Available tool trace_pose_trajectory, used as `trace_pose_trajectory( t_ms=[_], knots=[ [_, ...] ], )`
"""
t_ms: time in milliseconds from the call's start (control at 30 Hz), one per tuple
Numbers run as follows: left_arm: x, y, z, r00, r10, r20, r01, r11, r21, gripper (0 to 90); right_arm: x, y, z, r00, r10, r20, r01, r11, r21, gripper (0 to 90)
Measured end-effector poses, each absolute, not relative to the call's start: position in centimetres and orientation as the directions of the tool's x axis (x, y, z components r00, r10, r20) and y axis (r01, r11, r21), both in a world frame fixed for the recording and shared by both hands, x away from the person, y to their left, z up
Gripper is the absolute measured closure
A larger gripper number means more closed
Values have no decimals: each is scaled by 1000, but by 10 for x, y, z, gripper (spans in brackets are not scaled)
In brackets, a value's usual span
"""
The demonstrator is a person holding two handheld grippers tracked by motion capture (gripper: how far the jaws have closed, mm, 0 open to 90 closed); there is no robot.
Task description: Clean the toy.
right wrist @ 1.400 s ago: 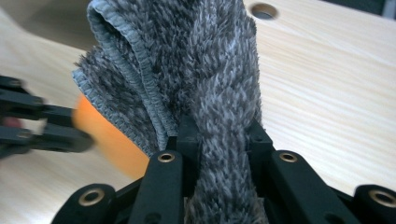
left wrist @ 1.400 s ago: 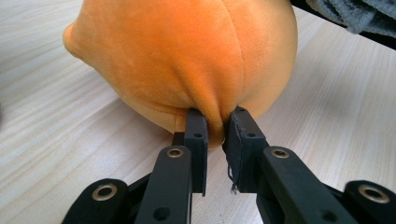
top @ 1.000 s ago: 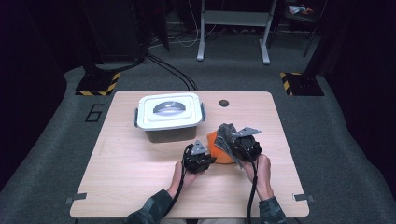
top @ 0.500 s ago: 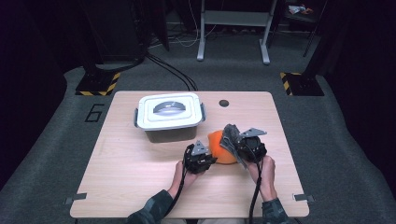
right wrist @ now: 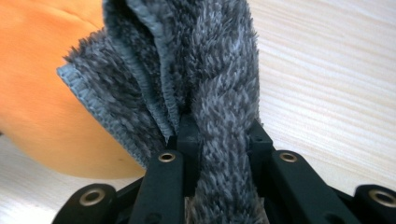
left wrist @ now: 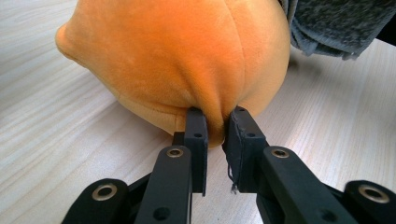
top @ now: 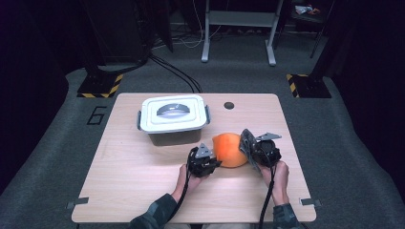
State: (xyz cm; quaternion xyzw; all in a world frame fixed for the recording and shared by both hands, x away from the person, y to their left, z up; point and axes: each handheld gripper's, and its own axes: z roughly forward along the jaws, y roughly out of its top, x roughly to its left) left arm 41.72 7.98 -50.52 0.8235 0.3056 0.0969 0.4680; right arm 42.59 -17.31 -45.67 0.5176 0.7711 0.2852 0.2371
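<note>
An orange plush ball (top: 230,149) rests on the wooden table (top: 129,176), right of the middle. My left gripper (top: 210,162) sits at its left side; in the left gripper view its jaws pinch a fold of the orange plush (left wrist: 187,56), gripper (left wrist: 215,126) shut. My right gripper (top: 248,145) is at the ball's right side, shut on a grey fluffy cloth (right wrist: 205,70) bunched between its jaws, gripper (right wrist: 219,130). The cloth (top: 246,143) hangs against the plush (right wrist: 32,84).
A white lidded box (top: 173,117) with a grey handle stands behind and left of the ball. A dark round hole (top: 229,105) marks the table's far side. Stands and cables cover the dark floor beyond the table.
My right gripper with the grey cloth has moved down and toward the near right along the ball's side. The left gripper and the ball have kept still.
</note>
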Motion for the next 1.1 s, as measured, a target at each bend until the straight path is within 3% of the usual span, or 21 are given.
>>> trace_pose_trajectory(
  t_ms=[567,1100],
  knots=[
    [417,79,-506,793,595,-129,416,-374,829,791,444,-187,-495,-333,943,-1,751,266,604,740],
    [418,79,-507,792,596,-132,420,-376,826,791,423,-193,-459,-311,950,-23,700,245,671,741]
  ],
)
